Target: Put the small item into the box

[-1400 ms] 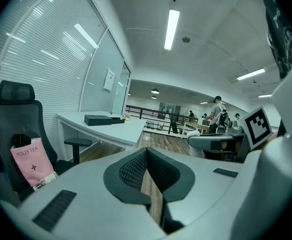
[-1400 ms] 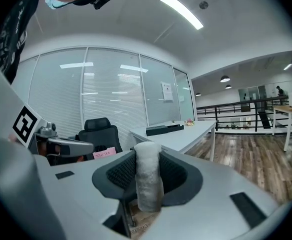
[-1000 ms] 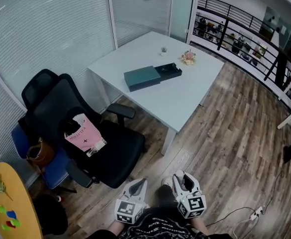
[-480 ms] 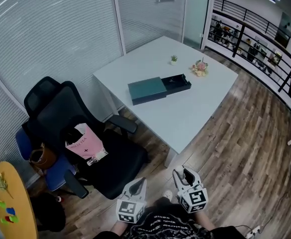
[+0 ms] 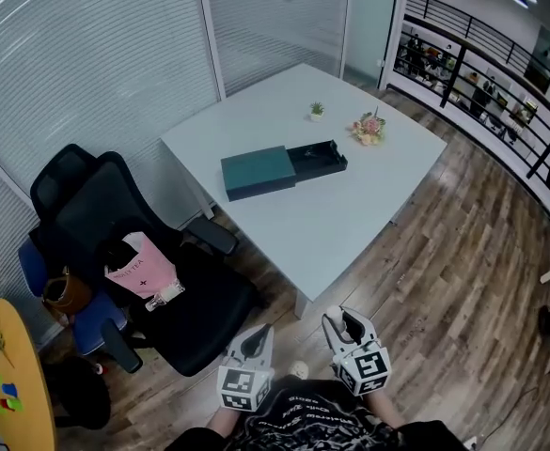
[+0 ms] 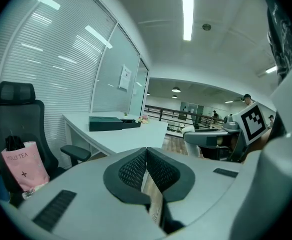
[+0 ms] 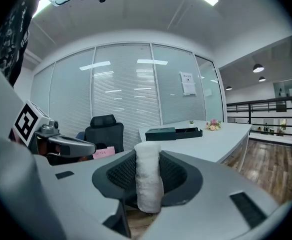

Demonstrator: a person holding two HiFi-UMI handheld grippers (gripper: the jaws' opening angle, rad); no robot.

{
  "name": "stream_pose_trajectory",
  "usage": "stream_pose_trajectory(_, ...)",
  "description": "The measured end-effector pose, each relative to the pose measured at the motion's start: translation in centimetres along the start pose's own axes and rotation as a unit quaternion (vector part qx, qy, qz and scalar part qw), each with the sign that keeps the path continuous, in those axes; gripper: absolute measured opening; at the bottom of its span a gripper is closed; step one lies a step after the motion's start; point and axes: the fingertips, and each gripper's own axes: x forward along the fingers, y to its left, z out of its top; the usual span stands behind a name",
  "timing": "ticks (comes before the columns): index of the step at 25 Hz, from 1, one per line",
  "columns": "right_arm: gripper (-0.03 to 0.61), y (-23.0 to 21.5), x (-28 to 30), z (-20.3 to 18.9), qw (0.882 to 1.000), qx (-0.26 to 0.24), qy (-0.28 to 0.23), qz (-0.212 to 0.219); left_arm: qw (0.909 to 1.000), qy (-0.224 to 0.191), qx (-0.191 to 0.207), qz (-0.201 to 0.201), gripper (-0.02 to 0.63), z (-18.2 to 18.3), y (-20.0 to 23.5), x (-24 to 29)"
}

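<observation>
The left claw (image 6: 146, 151) has its jaws closed tip to tip, with nothing between them. Beyond it a white table (image 6: 128, 135) carries a dark green box (image 6: 107, 123) and small flowers (image 6: 144, 118). A black office chair (image 6: 16, 119) with a pink bag (image 6: 24, 167) stands at the left, and the right claw (image 6: 188, 133) is at the right.

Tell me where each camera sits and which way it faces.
Head view: on the head, steeply down at table, box, chair; left gripper and right gripper at bottom.
Left gripper view: along its shut jaws toward the table; right gripper at right.
Right gripper view: along jaws clamping a white roll, toward the table; left gripper at left.
Shared: all show the box.
</observation>
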Motion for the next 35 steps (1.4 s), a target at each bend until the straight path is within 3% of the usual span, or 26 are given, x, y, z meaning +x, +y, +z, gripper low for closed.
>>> stream_pose_trajectory(6,0.143,-1.3,-1.0,-0.1,1.000,0.019,-0.008,-0.004,0.9994,0.016,0.027,-0.012,0.017,0.0,-2.0,1.7)
stream_pose_trajectory(18,0.141,-4.7,0.0,-1.9,0.996,0.057,0.023,-0.059,0.9978,0.038,0.019,-0.051,0.017,1.2,-0.7,8.7)
stream_pose_trajectory(26,0.143,-8.7,7.5,0.9,0.995,0.051,0.031,-0.083,0.9969,0.039,0.021,-0.066,0.017,4.6,4.8,15.6)
stream_pose_trajectory(35,0.143,-9.8,19.0,3.9,0.996,0.039,0.039,-0.074,0.9929,0.041,0.047,-0.102,0.017,8.2,11.5,23.6)
